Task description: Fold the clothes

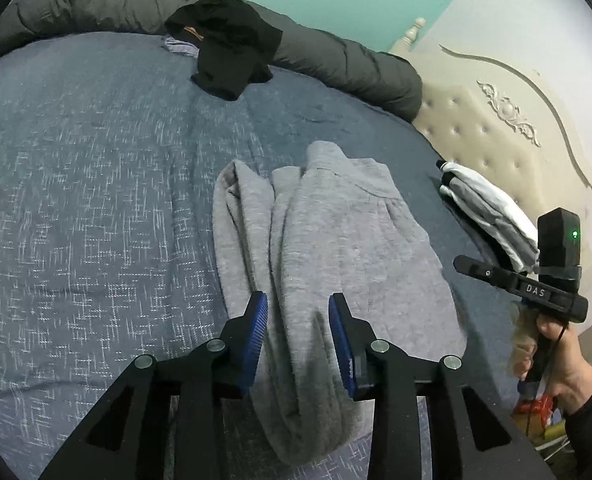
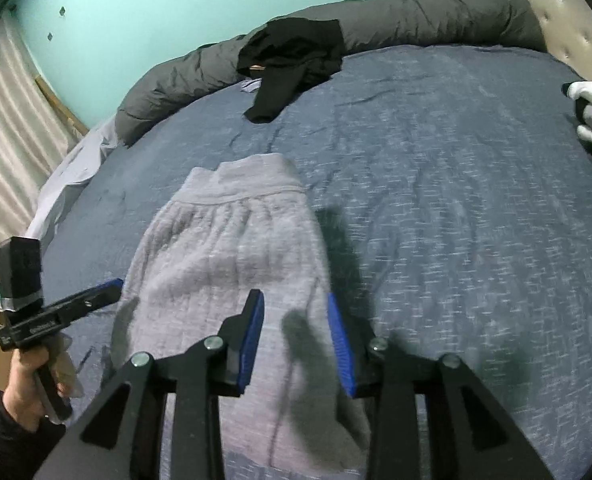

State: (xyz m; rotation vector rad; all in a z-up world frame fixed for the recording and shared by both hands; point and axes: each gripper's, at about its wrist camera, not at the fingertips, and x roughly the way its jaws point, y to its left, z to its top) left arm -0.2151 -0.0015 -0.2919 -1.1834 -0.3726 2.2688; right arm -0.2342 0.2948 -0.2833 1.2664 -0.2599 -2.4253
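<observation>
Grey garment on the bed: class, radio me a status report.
Left hand-held gripper and right hand-held gripper open, over cloth. Grey garment folded lengthwise, flat on blue bedspread. Black garment far off; nothing in the way.

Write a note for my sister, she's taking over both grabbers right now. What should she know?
Left gripper: jaws open above the grey pants, not pinching them.
Right gripper: jaws open too, holding nothing, over the same pants.
The grey pants lie on the blue bed cover, folded lengthwise, waistband pointing away from you.
A folded pile sits by the headboard, looks finished.
A black garment lies crumpled on the rolled dark quilt at the far side, not folded yet.
Left to do: probably fold the pants shorter, then the black garment.
</observation>
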